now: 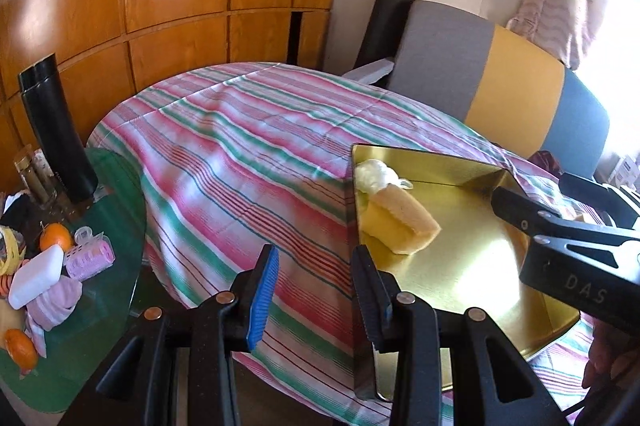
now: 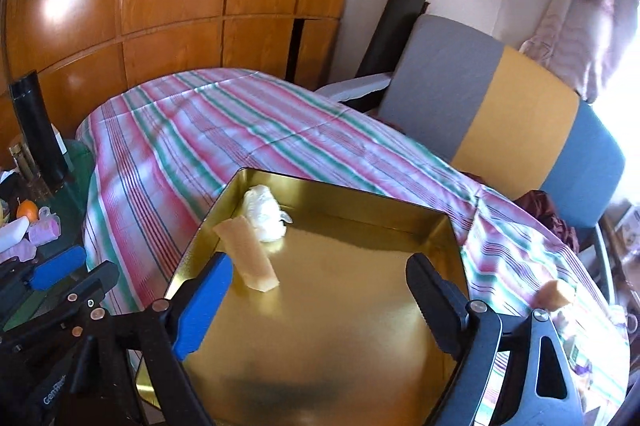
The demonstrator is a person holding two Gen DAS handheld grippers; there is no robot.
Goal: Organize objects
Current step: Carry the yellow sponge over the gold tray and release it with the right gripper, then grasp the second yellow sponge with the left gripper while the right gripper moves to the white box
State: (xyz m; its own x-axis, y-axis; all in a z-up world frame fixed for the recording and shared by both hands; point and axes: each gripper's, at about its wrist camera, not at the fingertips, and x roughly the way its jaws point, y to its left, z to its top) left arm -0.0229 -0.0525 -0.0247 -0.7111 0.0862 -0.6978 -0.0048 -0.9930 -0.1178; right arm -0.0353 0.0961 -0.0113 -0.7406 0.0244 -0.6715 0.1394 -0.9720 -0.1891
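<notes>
Right tool (image 2: 320, 300) wide open, empty.

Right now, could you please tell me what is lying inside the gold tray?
Inside the gold tray lie a yellow sponge block and a crumpled white wad behind it, near the far-left corner. The tray's near part is hidden by the tongs.

Yellow sponge (image 2: 251, 256), white wad (image 2: 265, 212), gold tray (image 2: 320, 338)

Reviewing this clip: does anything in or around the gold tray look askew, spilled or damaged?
Nothing looks spilled or damaged. The gold tray holds a yellow sponge, lying at an angle, and a white wad in its far corner. The tray's near edge overhangs the striped bed.
</notes>
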